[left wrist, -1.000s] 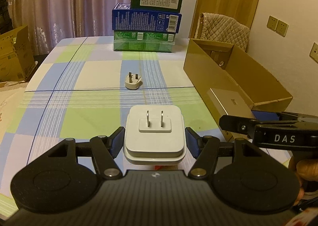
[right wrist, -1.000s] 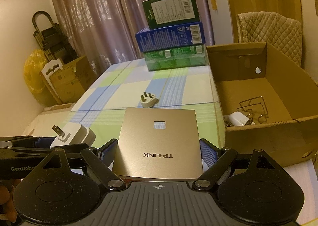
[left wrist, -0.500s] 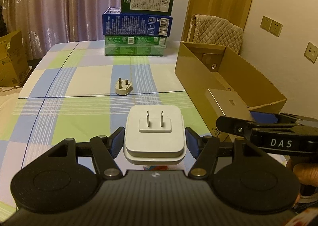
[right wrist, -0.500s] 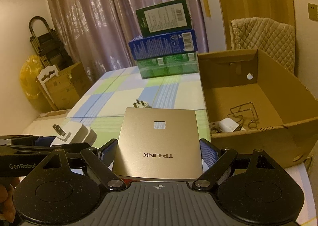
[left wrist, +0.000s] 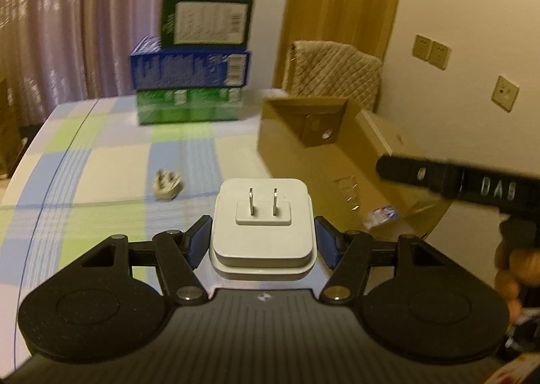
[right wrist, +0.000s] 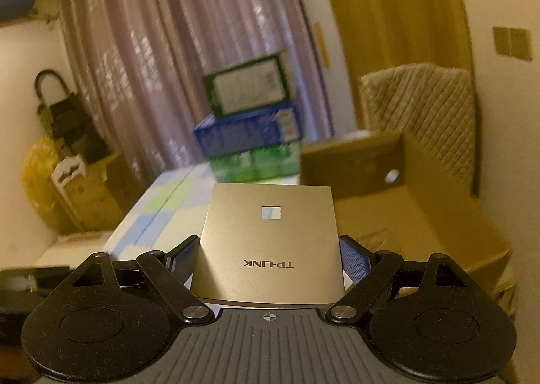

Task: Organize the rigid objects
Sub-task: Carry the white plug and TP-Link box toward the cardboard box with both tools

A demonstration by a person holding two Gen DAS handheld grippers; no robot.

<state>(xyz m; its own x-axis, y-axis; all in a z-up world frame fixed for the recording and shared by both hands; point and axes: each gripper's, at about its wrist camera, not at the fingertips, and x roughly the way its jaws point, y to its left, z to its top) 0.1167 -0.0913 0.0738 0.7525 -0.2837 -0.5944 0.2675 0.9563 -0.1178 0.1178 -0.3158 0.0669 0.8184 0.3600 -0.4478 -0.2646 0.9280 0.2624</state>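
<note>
— What is on your left side?

— At the far left the checked table [left wrist: 101, 181] has a small plug [left wrist: 167, 185] lying on it, alone, prongs up. Behind it, at the far edge, stands a stack of boxes [left wrist: 192, 80]: green below, blue in the middle, dark green on top. My left gripper [left wrist: 262, 242] holds a white charger [left wrist: 262, 225]. The blue pads press on its two sides, and its two flat prongs point up. The charger is above the table, not touching it.

— And to the right?

— Right of the charger is the open carton [left wrist: 303, 154], standing on the table near the wall. I cannot tell from the left view what lies in it, the picture is blurred. My right gripper [right wrist: 268, 260] is closed on a flat golden box [right wrist: 270, 242] with "TP-LINK" printed on it. The pads touch its left and right edges, so the jaws stand wide. The golden box is in the air, with the near wall of the carton just beside it on the right. In the left view the side of my right gripper shows over the carton, with fingers of a hand [left wrist: 513, 269] under it.
</note>
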